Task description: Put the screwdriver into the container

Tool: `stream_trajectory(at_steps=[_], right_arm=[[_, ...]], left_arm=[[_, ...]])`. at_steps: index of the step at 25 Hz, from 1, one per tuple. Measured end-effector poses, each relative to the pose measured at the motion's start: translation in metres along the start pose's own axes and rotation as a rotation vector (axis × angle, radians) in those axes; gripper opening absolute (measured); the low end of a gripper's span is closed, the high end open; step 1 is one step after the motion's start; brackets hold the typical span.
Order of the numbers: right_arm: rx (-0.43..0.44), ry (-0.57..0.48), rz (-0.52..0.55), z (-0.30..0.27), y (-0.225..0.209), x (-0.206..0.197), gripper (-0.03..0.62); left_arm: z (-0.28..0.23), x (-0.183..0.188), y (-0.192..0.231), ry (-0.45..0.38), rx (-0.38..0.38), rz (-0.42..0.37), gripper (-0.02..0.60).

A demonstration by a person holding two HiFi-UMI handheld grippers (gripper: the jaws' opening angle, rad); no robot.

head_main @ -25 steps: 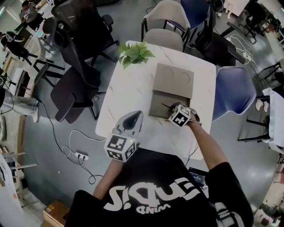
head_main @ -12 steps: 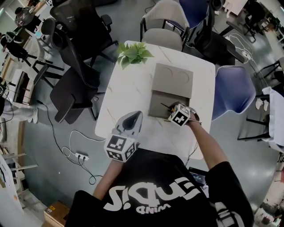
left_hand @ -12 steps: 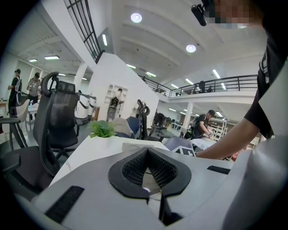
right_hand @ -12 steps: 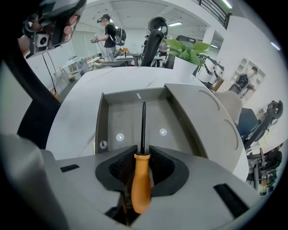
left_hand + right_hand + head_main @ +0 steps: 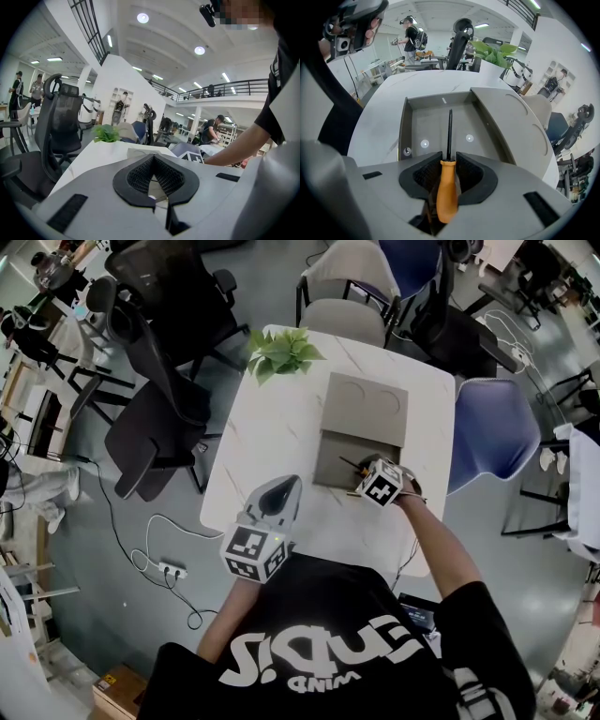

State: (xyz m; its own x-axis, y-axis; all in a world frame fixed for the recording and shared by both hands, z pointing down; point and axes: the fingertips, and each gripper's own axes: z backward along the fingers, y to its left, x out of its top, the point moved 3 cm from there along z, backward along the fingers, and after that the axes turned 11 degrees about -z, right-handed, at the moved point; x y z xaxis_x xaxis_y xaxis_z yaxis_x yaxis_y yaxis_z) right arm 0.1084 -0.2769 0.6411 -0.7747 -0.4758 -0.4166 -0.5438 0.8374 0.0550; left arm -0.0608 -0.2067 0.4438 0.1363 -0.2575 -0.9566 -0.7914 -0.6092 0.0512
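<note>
The screwdriver has an orange handle [image 5: 446, 187] and a thin black shaft [image 5: 450, 133]. My right gripper [image 5: 449, 161] is shut on the handle. The shaft points forward, over the open tray of the grey container [image 5: 408, 123]. In the head view the right gripper [image 5: 360, 480] is at the tray's [image 5: 328, 463] near right corner, and the shaft [image 5: 349, 465] crosses its edge. The container's lid [image 5: 366, 407] lies flipped open behind the tray. My left gripper [image 5: 285, 484] rests at the table's near left, shut on nothing, its jaws [image 5: 153, 156] meeting at the tip.
The white table [image 5: 272, 427] carries a small green plant [image 5: 284, 352] at its far left corner. Black office chairs [image 5: 155, 423] stand on the left, a blue chair [image 5: 492, 432] on the right and a beige one [image 5: 347, 320] behind. A power strip [image 5: 171, 570] lies on the floor.
</note>
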Motion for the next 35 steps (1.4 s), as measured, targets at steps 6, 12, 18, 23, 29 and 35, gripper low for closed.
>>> stream_trajectory(at_steps=[6, 12, 18, 23, 29, 35], right_arm=[[0.001, 0.004, -0.011, 0.000, -0.002, 0.001, 0.095], [-0.001, -0.005, -0.010, 0.007, -0.007, 0.005, 0.114], [-0.034, -0.049, 0.025, 0.034, -0.010, 0.019, 0.030], [-0.065, -0.196, 0.022, 0.082, -0.005, 0.048, 0.014], [-0.136, -0.445, -0.066, 0.158, 0.009, 0.074, 0.013], [-0.142, -0.723, -0.236, 0.216, 0.030, 0.077, 0.012]], left_arm=[[0.002, 0.001, 0.001, -0.003, 0.003, 0.002, 0.012], [0.001, 0.002, 0.001, -0.004, 0.002, -0.001, 0.012], [-0.001, 0.002, -0.001, -0.011, -0.010, -0.001, 0.013], [-0.004, 0.005, -0.003, -0.019, -0.025, -0.004, 0.013], [-0.007, 0.010, -0.009, -0.033, -0.046, -0.009, 0.012], [-0.008, 0.016, -0.017, -0.055, -0.067, -0.012, 0.012]])
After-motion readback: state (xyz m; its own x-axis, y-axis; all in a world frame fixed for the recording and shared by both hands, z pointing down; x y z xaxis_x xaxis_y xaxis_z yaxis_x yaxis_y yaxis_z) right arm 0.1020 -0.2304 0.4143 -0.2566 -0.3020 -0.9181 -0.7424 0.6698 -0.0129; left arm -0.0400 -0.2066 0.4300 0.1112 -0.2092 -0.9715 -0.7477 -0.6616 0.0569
